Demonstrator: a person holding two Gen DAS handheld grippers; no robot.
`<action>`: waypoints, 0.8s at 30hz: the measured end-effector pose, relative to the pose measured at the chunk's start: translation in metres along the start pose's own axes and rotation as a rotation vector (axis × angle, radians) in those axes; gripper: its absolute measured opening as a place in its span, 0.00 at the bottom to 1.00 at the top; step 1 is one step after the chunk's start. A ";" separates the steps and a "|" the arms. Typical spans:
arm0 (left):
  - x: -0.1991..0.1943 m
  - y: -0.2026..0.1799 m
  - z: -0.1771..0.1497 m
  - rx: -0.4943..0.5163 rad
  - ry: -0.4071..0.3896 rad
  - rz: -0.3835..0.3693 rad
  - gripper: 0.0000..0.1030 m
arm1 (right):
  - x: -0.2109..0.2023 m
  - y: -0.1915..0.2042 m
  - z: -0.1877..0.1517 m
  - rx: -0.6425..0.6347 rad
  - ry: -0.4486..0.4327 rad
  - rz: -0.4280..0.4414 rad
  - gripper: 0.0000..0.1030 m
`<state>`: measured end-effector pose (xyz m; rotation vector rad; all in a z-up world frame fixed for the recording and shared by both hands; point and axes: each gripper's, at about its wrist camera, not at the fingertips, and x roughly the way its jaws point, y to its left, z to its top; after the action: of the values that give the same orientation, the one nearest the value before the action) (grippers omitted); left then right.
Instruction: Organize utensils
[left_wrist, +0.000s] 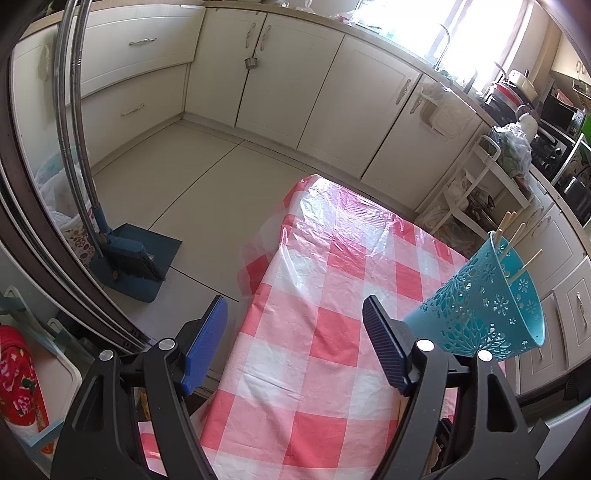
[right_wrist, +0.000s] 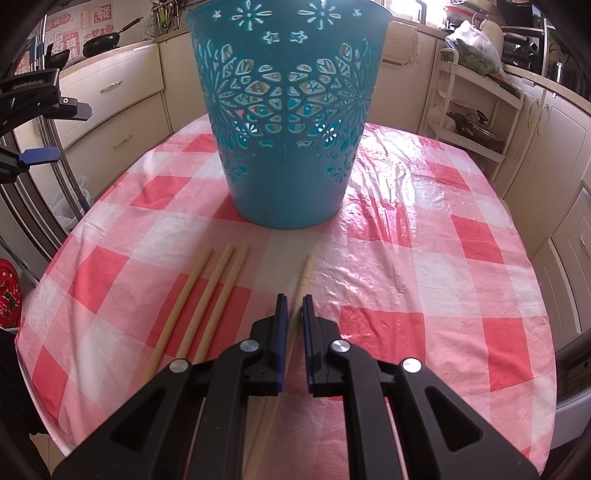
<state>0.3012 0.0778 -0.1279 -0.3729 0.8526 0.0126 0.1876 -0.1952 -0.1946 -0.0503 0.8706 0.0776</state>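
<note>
A teal perforated basket (right_wrist: 288, 122) stands upright on the red-and-white checked tablecloth (right_wrist: 424, 266). In the left wrist view the basket (left_wrist: 484, 306) holds several wooden chopsticks (left_wrist: 511, 232) that stick out of its top. My right gripper (right_wrist: 292, 300) is shut on one wooden chopstick (right_wrist: 304, 273) that lies on the cloth in front of the basket. Three more chopsticks (right_wrist: 207, 295) lie side by side to its left. My left gripper (left_wrist: 295, 306) is open and empty above the table's left edge, with the basket to its right.
A broom and dustpan (left_wrist: 129, 258) stand on the floor left of the table. Cream cabinets (left_wrist: 288, 74) run along the far wall. A white rack (right_wrist: 476, 110) with bags stands behind the table at the right. My left gripper also shows at the left edge of the right wrist view (right_wrist: 40, 157).
</note>
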 end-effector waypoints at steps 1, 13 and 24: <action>0.000 0.000 0.000 0.000 0.000 0.001 0.70 | 0.000 0.000 0.000 0.000 0.000 0.000 0.09; -0.001 -0.002 0.000 0.004 -0.004 -0.002 0.70 | 0.000 0.001 0.000 0.000 0.000 0.000 0.09; -0.008 -0.006 0.001 0.010 -0.011 -0.008 0.70 | 0.000 0.001 0.000 -0.001 0.000 -0.001 0.09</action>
<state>0.2978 0.0737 -0.1198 -0.3665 0.8397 0.0029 0.1871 -0.1940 -0.1948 -0.0511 0.8708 0.0773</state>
